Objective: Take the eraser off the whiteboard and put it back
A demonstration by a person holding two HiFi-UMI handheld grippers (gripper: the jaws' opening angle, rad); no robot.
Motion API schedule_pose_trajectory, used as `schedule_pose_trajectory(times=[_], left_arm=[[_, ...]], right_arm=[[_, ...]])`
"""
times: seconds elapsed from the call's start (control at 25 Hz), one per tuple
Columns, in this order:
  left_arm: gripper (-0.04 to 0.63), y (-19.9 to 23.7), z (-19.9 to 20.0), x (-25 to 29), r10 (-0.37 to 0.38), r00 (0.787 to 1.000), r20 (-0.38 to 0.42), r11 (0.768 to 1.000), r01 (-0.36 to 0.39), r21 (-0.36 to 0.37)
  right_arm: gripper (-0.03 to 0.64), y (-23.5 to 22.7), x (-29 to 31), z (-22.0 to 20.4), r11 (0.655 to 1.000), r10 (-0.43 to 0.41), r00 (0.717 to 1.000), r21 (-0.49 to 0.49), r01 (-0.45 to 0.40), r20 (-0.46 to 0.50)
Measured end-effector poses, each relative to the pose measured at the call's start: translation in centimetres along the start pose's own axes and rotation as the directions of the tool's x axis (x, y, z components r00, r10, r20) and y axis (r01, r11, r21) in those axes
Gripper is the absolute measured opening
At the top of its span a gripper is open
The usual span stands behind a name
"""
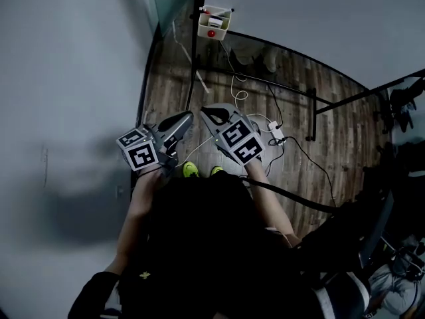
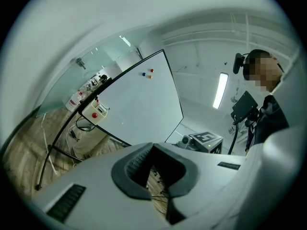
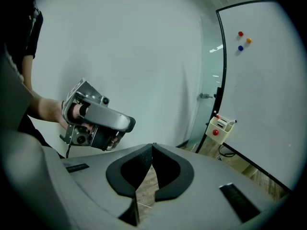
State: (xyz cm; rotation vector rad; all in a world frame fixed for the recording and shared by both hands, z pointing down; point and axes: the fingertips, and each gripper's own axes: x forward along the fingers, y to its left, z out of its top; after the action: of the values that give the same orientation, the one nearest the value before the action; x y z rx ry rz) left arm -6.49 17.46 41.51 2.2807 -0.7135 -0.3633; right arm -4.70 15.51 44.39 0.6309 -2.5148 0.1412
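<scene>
I count two grey hand-held grippers, left [image 1: 186, 117] and right [image 1: 206, 111], two lime-green shoe tips [image 1: 190, 170] [image 1: 217, 171], one big white whiteboard in a black frame [image 3: 268, 104], three little round magnets on it, red [image 3: 240, 33], orange [image 3: 248, 40], blue [image 3: 240, 48], and one cream plastic box [image 1: 214, 22] bearing one red knob.

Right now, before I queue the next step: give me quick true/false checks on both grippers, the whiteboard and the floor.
1. The right gripper is shut and empty. True.
2. The left gripper stands wide open. False: it is shut, with nothing between its jaws.
3. Three coloured magnets sit on the whiteboard. True.
4. The floor is carpeted. False: it is wood planks.
</scene>
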Motion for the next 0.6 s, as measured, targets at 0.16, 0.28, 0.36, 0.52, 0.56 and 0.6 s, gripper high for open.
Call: schedule_pose_trajectory(times=[0.16, 0.28, 0.36, 0.52, 0.56, 0.6], left_arm=[[0.002, -0.7, 0.9, 0.4, 0.001, 1.0, 0.03, 1.0, -0.002, 0.018], [0.002, -1.5, 0.9, 0.8, -0.004, 0.999, 0.039, 1.0, 0.003, 0.021], [0.002, -1.7, 0.4, 0.9, 0.0, 1.0, 0.031, 1.0, -0.001, 0.024], [0.002, -2.0, -0.1, 0.7, 0.01, 0.999, 0.035, 1.0, -0.011, 0.022], [0.002, -2.1, -0.2, 0.7, 0.012, 0.999, 0.034, 1.0, -0.012, 0.022], [0.002, -2.1, -0.3, 0.6, 0.013, 0.999, 0.033, 1.0, -0.014, 0.022]], right_arm=[[0.0, -0.2, -0.6, 0.9, 0.999, 0.012, 1.0, -0.031, -0.013, -0.004], [-0.002, -0.3, -1.4, 1.1, 0.999, 0.017, 1.0, -0.047, -0.018, -0.009], [-0.002, -0.1, -1.7, 0.8, 0.998, 0.022, 1.0, -0.054, -0.023, -0.015], [-0.002, 0.3, -1.8, 0.3, 0.998, 0.037, 0.999, -0.057, -0.038, -0.023], [-0.002, 0.4, -1.9, 0.2, 0.997, 0.039, 0.999, -0.058, -0.041, -0.026], [-0.002, 0.4, -1.9, 0.2, 0.997, 0.042, 0.999, -0.06, -0.043, -0.027]])
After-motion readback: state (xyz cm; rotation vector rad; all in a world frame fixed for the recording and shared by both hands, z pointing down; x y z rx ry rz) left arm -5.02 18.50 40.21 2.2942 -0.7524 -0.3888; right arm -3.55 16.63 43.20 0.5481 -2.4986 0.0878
